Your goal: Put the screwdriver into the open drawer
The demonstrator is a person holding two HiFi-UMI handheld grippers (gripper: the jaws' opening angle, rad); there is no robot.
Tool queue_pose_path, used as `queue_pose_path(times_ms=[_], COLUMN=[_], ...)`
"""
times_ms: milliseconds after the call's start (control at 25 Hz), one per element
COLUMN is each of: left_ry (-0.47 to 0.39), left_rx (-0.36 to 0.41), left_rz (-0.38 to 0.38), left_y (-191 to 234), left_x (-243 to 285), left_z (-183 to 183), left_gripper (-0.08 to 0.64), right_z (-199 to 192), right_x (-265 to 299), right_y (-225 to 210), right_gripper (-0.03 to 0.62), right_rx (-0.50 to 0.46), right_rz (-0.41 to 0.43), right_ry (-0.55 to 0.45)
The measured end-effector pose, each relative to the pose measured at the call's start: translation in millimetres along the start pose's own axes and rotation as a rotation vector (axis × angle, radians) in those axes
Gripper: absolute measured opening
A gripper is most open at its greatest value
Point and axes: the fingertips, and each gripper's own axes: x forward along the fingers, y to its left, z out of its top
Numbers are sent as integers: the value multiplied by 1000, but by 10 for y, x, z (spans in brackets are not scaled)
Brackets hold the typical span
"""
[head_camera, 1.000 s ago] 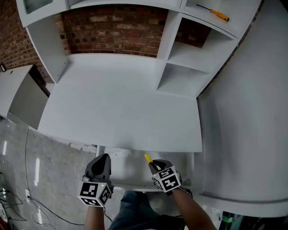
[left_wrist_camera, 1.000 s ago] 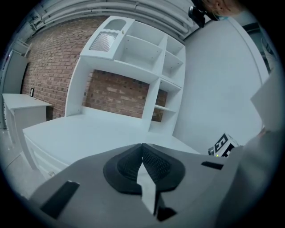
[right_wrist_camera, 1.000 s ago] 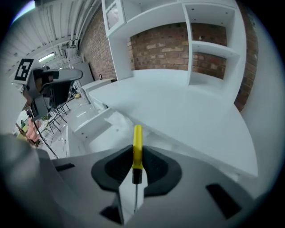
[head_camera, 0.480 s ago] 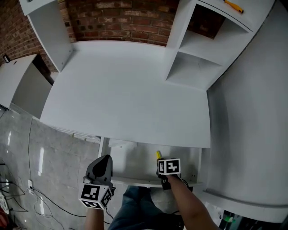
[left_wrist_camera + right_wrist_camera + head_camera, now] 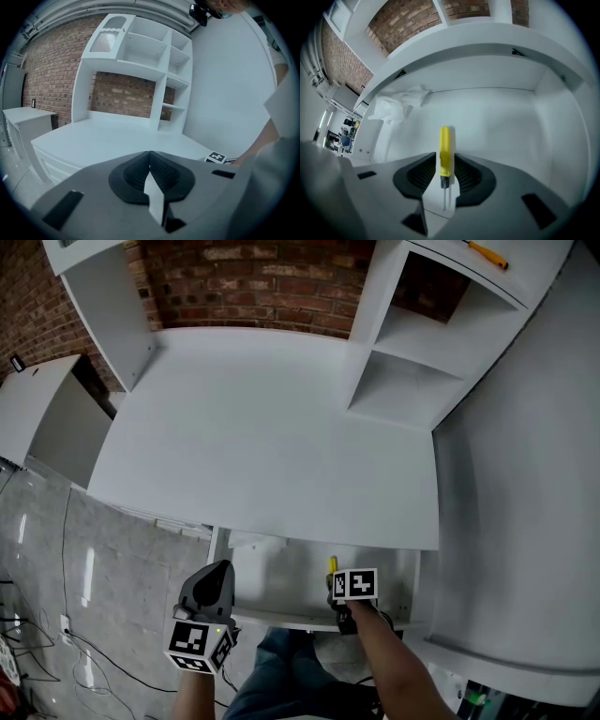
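One screwdriver (image 5: 445,150) between right gripper (image 5: 445,165) jaws, just opening, inside drawer (image 5: 506,122).

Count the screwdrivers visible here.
2. A yellow-handled screwdriver is in the open white drawer; an orange-handled screwdriver lies on the upper white shelf. Others may be hidden.

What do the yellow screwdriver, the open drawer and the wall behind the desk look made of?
Screwdriver: glossy yellow handle, likely plastic; thin dark shaft, probably metal.
Drawer: smooth matte white panels, probably painted or laminated board.
Wall: bare red-brown brick with visible mortar joints.
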Motion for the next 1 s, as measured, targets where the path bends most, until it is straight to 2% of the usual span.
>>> queue_pose_path(times_ms=[280,400,480,720,840,1000], left_ry=[-45,-68,-88,-150,-172,-205], left_rx=[16,29,39,79,103,126], left_rz=[-45,-70,-83,-116,-135,-166], left_y=[-219,-362,-438,-678,-796,-957], left_x=[122,165,174,135,111,50], left_z=[181,313,422,735,873,1052], left_gripper=[12,12,12,12,12,12], right_z=[174,288,374,558,647,691], right_x=[-503,-862,-1132,-2121,-2725,-3484], right_y=[82,121,153,299,299,319], right_gripper=[125,62,21,12,12,12], right_rx=[-53,-104,-158,-387,-490,-527], right_rz=[44,55,54,120,65,-37], right_ry=[-89,-166,-229,-447,-602,-826])
